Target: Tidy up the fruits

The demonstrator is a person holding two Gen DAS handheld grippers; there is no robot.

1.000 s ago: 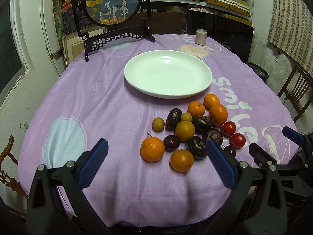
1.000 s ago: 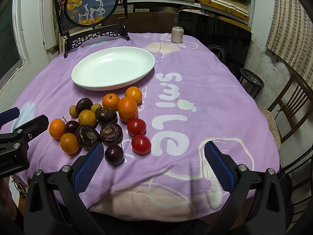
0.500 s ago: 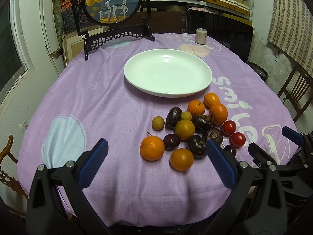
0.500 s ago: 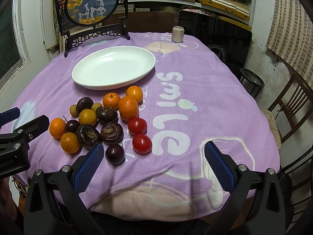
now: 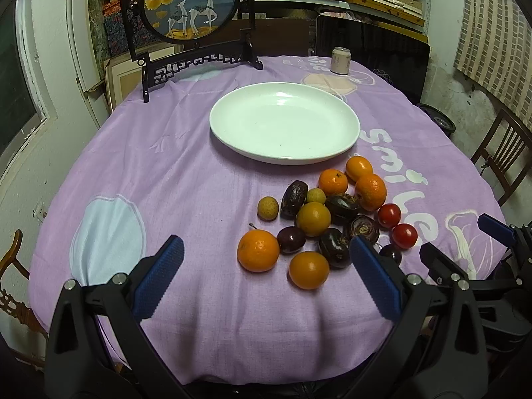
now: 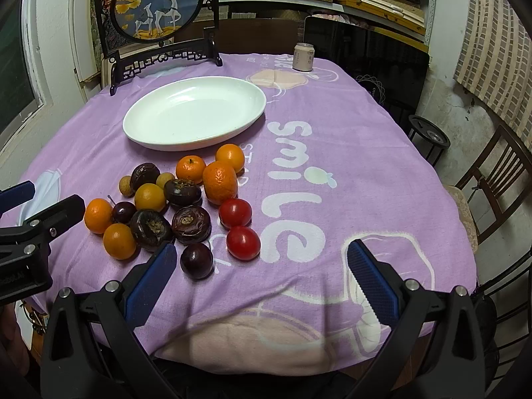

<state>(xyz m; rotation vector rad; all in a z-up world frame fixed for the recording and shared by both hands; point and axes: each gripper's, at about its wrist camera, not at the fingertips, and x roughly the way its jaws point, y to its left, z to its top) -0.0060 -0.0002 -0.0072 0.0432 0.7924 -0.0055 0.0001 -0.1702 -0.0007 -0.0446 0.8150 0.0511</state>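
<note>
A heap of fruit lies on the purple tablecloth: several oranges (image 5: 258, 250), dark wrinkled passion fruits (image 5: 334, 247), two red tomatoes (image 6: 243, 242), two small yellow-brown longans (image 5: 268, 208) and dark plums (image 6: 196, 260). Behind the heap sits a white plate (image 5: 332, 157) with nothing on it. My left gripper (image 5: 266, 277) hovers open just in front of the heap, nothing between its blue pads. My right gripper (image 6: 262, 277) is open too, low at the near edge, right of the dark plum; it holds nothing.
A round painted screen on a black stand (image 5: 193, 3) rises at the table's far left. A small can (image 5: 340, 61) stands at the far edge. Wooden chairs (image 6: 492, 179) flank the table on the right. Shelves fill the back wall.
Both grippers have crept slightly forward toward the fruit. Nothing was grasped and the fruit has not moved.
</note>
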